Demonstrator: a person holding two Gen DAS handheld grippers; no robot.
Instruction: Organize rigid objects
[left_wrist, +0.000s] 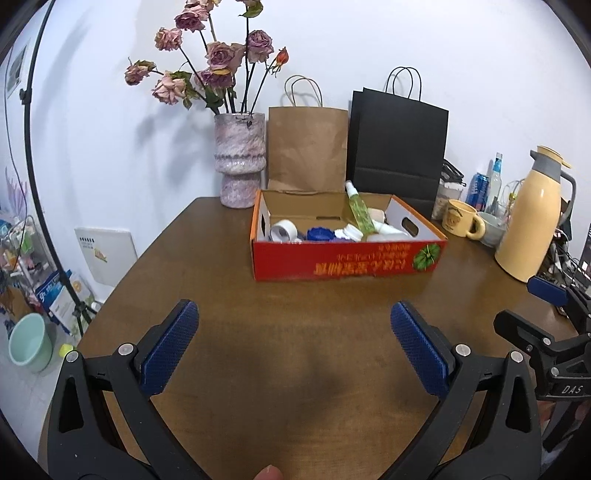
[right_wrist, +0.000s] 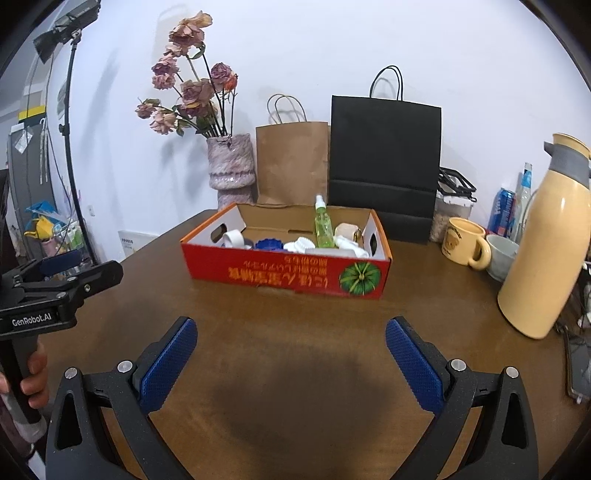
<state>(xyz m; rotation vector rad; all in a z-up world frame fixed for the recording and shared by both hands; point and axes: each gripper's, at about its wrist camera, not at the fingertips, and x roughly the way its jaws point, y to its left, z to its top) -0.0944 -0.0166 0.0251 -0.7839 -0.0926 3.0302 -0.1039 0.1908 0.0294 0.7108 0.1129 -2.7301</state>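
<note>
left claw (left_wrist: 293, 325): jaws wide apart, nothing between the blue pads; we hold it low over bare worktop (left_wrist: 229, 295), pointed at the box.
right claw (right_wrist: 290, 341): same, spread wide and empty, over bare wood in front of the box.
red cardboard box (left_wrist: 343, 260): sits mid-worktop, lid flap up, upside-down print and a pumpkin graphic facing us.
box contents: green spray bottle (left_wrist: 360, 210) leaning against the back corner, white tape roll (left_wrist: 282, 232) at the left end, blue ridged lid (left_wrist: 319, 233), white ridged cap (right_wrist: 303, 243), a beige block (right_wrist: 346, 230), plus a white bottle-like piece lying on the right; we can't identify the rest.
loose items: none visible on the open wood between us and the box.
background: vase of dried roses (left_wrist: 240, 158), brown paper bag (left_wrist: 308, 144), black paper bag (left_wrist: 397, 144), yellow mug (left_wrist: 461, 218), cream thermos jug (left_wrist: 530, 218) along the back and right edge, well apart from the box.
progress: our read is collection is done or nearly so, since every small rigid item we see is in the box.
left to do: possibly nothing; the mug and jug look like fixtures, but we can't be sure.
</note>
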